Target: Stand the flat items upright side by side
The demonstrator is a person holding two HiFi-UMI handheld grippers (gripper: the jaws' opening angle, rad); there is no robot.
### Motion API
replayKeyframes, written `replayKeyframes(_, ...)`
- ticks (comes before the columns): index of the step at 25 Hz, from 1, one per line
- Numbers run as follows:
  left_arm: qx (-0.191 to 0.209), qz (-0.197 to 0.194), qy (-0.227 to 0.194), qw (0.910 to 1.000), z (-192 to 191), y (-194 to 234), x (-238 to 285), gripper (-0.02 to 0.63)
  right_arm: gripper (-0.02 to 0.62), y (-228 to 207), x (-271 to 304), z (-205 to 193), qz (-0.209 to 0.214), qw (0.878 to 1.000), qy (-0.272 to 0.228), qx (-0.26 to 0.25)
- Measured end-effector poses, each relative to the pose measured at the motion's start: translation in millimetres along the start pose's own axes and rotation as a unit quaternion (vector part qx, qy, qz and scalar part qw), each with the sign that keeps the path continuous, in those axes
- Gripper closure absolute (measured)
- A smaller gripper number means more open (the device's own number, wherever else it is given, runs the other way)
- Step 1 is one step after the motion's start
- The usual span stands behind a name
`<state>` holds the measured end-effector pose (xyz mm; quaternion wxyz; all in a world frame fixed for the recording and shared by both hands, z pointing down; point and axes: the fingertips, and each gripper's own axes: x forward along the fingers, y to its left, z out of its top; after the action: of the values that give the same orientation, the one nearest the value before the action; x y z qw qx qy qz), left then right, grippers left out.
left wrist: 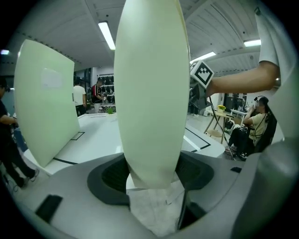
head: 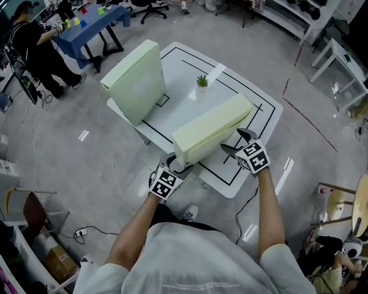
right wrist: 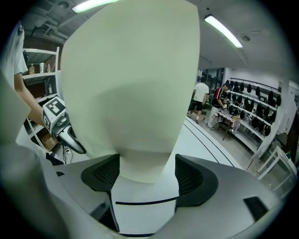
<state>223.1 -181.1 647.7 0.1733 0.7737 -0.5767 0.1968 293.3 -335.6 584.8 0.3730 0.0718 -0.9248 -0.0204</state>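
Two pale green flat pads are on the white table (head: 257, 116). One pad (head: 135, 81) stands upright at the table's left side, also seen as a slab (left wrist: 44, 98) in the left gripper view. The second pad (head: 212, 129) lies tilted near the front edge, gripped at both ends. My left gripper (head: 177, 165) is shut on its near-left end, and the pad's edge (left wrist: 149, 93) fills the gap between the jaws. My right gripper (head: 236, 142) is shut on its right end, where the pad (right wrist: 135, 93) sits tight between both pads.
A small potted plant (head: 202, 82) stands at the table's middle back. A blue table (head: 95, 20) with seated people is at the far left. A white bench (head: 344, 58) stands at the right. Boxes and cables lie on the floor by my feet.
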Motion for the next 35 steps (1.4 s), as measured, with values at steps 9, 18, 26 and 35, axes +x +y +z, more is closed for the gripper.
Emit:
replayKeyframes(9, -0.038, 0.048, 0.015, 0.998, -2.8, 11.3, 19.4, 0.31, 0.215, -27.5, 29.0, 19.9, -0.031, 0.999, -0.008, 0.025)
replayKeyframes(18, -0.062, 0.058, 0.016, 0.9962, 7.2, 28.6, 40.7, 0.302, 0.215, -46.7, 36.8, 20.1, -0.068, 0.996, -0.013, 0.059)
replayKeyframes(26, -0.074, 0.034, 0.017, 0.9965, -1.7, 33.5, 15.5, 0.273, 0.215, -19.5, 2.0, 11.0, -0.078, 0.992, -0.033, 0.09)
replayKeyframes(35, -0.076, -0.068, -0.017, 0.9946, -6.0, 37.6, -22.1, 0.267, 0.215, 12.1, -45.4, 14.6, -0.144, 0.972, -0.094, 0.16)
